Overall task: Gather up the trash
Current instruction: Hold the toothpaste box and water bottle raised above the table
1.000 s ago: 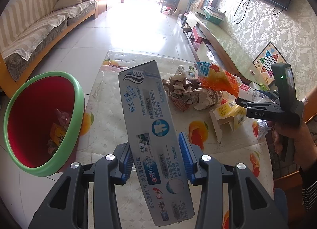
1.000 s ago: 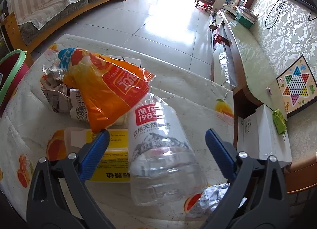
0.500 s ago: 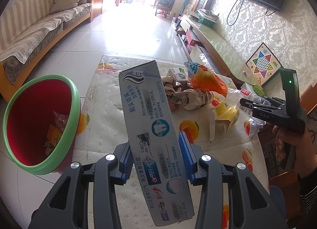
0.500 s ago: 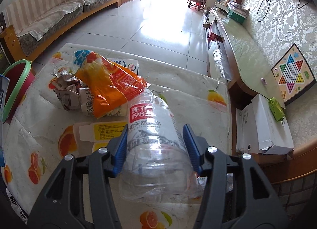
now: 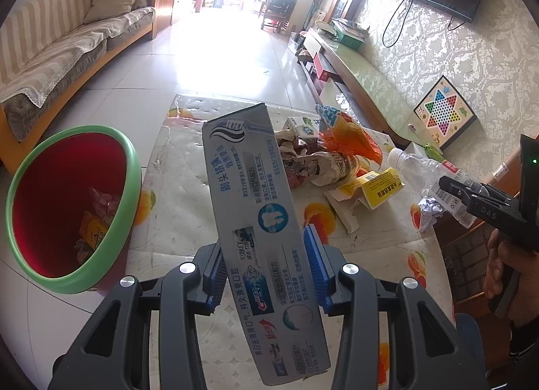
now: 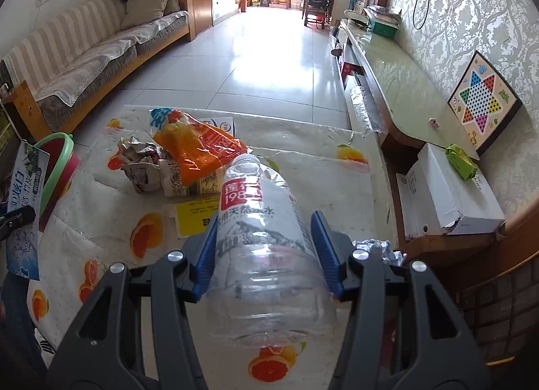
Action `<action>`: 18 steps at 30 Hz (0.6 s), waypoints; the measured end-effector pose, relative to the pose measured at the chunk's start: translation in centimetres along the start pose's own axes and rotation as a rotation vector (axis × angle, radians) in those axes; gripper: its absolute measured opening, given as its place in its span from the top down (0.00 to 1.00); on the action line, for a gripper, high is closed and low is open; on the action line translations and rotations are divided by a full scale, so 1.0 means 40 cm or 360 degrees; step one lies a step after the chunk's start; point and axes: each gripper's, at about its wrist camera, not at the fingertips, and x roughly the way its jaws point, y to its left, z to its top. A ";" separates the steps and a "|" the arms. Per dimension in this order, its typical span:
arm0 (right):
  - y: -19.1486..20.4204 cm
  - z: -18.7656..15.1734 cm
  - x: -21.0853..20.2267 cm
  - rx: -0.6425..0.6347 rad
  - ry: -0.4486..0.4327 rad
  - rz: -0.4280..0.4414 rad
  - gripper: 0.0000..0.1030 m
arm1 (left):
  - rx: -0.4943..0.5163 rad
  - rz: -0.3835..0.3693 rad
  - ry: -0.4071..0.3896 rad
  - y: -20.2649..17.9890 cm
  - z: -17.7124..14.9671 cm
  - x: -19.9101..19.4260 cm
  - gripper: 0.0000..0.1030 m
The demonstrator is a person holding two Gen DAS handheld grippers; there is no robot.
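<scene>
My left gripper [image 5: 266, 268] is shut on a grey-blue toothpaste box [image 5: 256, 221], held above the table beside the red bin with a green rim [image 5: 128, 194], which holds some trash. My right gripper [image 6: 266, 248] is shut on a clear plastic water bottle [image 6: 262, 255] with a red label, lifted above the table. The bottle also shows in the left wrist view [image 5: 424, 167], at the right. On the table lie an orange snack bag [image 6: 198, 147], crumpled paper [image 6: 141, 164] and a yellow carton [image 5: 380, 187].
The table has a fruit-print cover [image 6: 303, 160]. A crumpled foil ball [image 5: 429, 208] lies near its right edge. A white box [image 6: 448, 191] and a low cabinet stand to the right, a sofa [image 5: 67, 53] to the left.
My right gripper has closed on the water bottle and lifted it back from the pile. My left gripper has kept the toothpaste box and drawn back slightly.
</scene>
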 end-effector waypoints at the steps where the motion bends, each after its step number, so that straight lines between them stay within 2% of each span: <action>1: 0.004 -0.004 -0.012 0.0005 -0.0008 0.0009 0.50 | 0.0003 0.0000 -0.0002 -0.002 -0.001 -0.003 0.62; 8: 0.053 -0.038 -0.117 0.0044 -0.0074 0.0093 0.50 | 0.0047 0.0008 -0.0046 0.000 0.004 -0.033 0.62; 12: 0.104 -0.039 -0.166 0.0003 -0.0121 0.0130 0.50 | 0.0059 0.0035 -0.0088 0.012 0.011 -0.057 0.62; 18: 0.211 -0.024 -0.191 -0.0068 -0.0164 0.0203 0.50 | 0.0027 0.0097 -0.0152 0.084 0.033 -0.103 0.65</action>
